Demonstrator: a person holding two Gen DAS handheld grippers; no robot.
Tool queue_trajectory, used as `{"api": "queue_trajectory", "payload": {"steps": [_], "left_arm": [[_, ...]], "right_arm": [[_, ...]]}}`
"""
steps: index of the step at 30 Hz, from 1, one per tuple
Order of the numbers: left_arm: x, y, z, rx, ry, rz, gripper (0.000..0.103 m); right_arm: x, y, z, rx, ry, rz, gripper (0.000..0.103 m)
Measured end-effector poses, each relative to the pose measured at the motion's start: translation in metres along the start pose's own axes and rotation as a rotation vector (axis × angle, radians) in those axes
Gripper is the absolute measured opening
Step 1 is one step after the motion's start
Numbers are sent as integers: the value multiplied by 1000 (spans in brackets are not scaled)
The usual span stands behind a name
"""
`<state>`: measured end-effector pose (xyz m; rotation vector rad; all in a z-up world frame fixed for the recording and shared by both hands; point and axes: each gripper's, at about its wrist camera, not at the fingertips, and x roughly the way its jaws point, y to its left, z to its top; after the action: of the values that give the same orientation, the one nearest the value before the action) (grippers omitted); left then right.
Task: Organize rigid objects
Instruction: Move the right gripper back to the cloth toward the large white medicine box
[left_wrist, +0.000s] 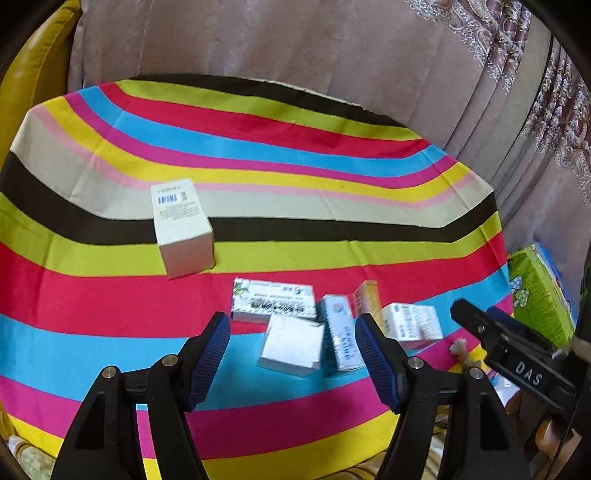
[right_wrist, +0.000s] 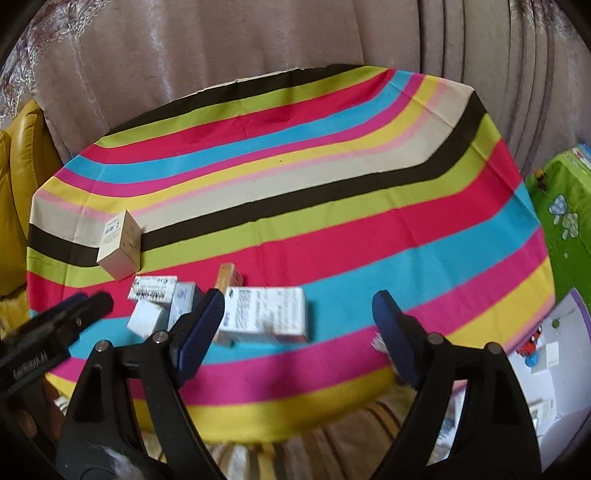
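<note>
Several small cartons lie on a striped cloth (left_wrist: 295, 155). A beige box (left_wrist: 183, 229) stands apart at the left; it also shows in the right wrist view (right_wrist: 120, 245). A cluster sits near the front: a flat white box (left_wrist: 275, 301), a plain white box (left_wrist: 291, 343), a blue-white box (left_wrist: 340, 332), an orange box (left_wrist: 367, 299) and a white printed box (left_wrist: 412, 325). My left gripper (left_wrist: 291, 362) is open, its jaws either side of the plain white box. My right gripper (right_wrist: 295, 328) is open over the white printed box (right_wrist: 266, 314).
A brown curtain (left_wrist: 295, 44) hangs behind the table. A yellow leather seat (left_wrist: 29, 74) stands at the left. A green patterned box (left_wrist: 543, 291) lies beyond the table's right edge. Papers and a white sheet (right_wrist: 554, 350) lie at the lower right.
</note>
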<state>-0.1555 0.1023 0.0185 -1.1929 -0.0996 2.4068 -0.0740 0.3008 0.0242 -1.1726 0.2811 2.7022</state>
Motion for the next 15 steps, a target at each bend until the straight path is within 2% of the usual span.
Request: {"api": "queue_trajectory", "payload": {"steps": [9, 15], "left_arm": [[7, -4, -17, 43, -6, 18, 71], [13, 2, -19, 22, 12, -9, 71]], "right_arm": [[23, 19, -10, -79, 35, -4, 86], [37, 22, -14, -95, 78, -1, 86]]}}
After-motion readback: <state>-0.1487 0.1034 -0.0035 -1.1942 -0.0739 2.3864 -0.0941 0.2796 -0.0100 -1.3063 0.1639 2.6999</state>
